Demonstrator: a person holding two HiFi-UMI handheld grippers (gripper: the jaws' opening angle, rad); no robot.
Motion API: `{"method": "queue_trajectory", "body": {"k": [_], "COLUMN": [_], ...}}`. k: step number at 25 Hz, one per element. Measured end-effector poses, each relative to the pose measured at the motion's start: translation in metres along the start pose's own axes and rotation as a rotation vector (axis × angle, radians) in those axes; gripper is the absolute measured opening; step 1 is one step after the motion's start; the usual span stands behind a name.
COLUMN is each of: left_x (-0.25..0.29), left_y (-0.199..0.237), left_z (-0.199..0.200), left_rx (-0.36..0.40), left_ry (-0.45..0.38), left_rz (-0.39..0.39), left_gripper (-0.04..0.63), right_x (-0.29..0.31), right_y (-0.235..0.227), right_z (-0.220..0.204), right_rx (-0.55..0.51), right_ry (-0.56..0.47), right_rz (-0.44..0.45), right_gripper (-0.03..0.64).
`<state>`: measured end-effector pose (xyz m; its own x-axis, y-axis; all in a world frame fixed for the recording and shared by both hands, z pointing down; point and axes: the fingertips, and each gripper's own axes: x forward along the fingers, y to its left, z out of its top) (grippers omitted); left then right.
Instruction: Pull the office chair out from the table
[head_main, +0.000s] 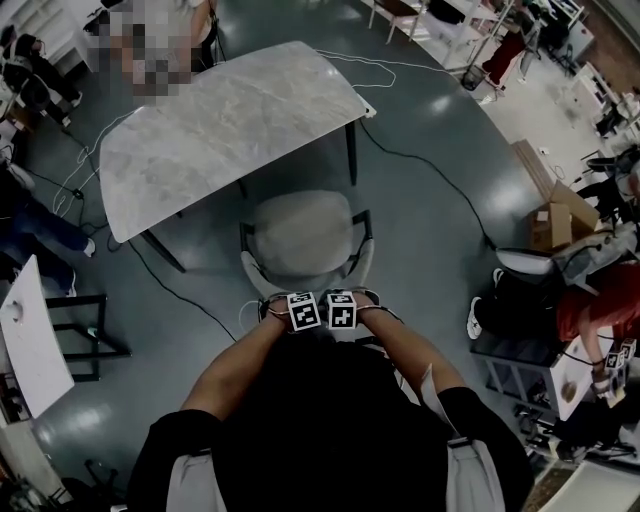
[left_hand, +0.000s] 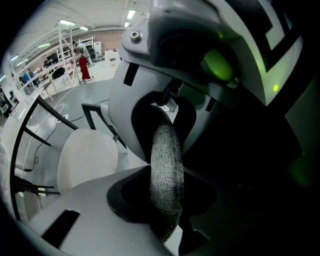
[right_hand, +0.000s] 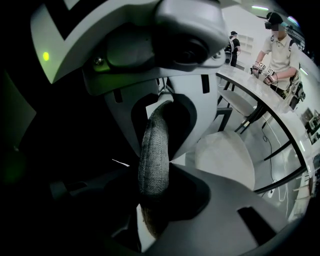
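The office chair (head_main: 300, 235) has a pale seat and black arm frames, and it stands just off the near edge of the grey marble-look table (head_main: 220, 120). The person's arms reach down to the top of its backrest. My left gripper (head_main: 303, 310) and right gripper (head_main: 342, 309) sit side by side there. In the left gripper view the woven grey backrest edge (left_hand: 166, 150) runs between the jaws of my left gripper (left_hand: 167, 172), which is shut on it. The right gripper view shows that same edge (right_hand: 154, 145) clamped in my right gripper (right_hand: 157, 172). The seat (left_hand: 87, 157) (right_hand: 225, 157) lies beyond.
A person (head_main: 150, 40) stands at the table's far side. Black and white cables (head_main: 420, 165) trail over the grey floor to the right. A cardboard box (head_main: 555, 220) and a seated person (head_main: 590, 300) are at the right. At the left stands a white board on a black stand (head_main: 30, 340).
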<state>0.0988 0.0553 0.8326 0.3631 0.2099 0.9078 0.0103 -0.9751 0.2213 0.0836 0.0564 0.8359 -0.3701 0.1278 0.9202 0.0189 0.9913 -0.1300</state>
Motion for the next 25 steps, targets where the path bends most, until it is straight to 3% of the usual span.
{"method": "queue_trajectory", "body": {"k": [25], "left_x": [0.041], "left_y": [-0.098], "left_z": [0.017], "left_rx": [-0.074], "left_ry": [-0.01], "left_rz": [0.007], "left_gripper": [0.124], "right_x": [0.007], "right_y": [0.097], "right_z": [-0.034], "right_rx": [-0.054], "right_ry": [0.005], "right_rz": [0.027], "right_gripper": [0.106]}}
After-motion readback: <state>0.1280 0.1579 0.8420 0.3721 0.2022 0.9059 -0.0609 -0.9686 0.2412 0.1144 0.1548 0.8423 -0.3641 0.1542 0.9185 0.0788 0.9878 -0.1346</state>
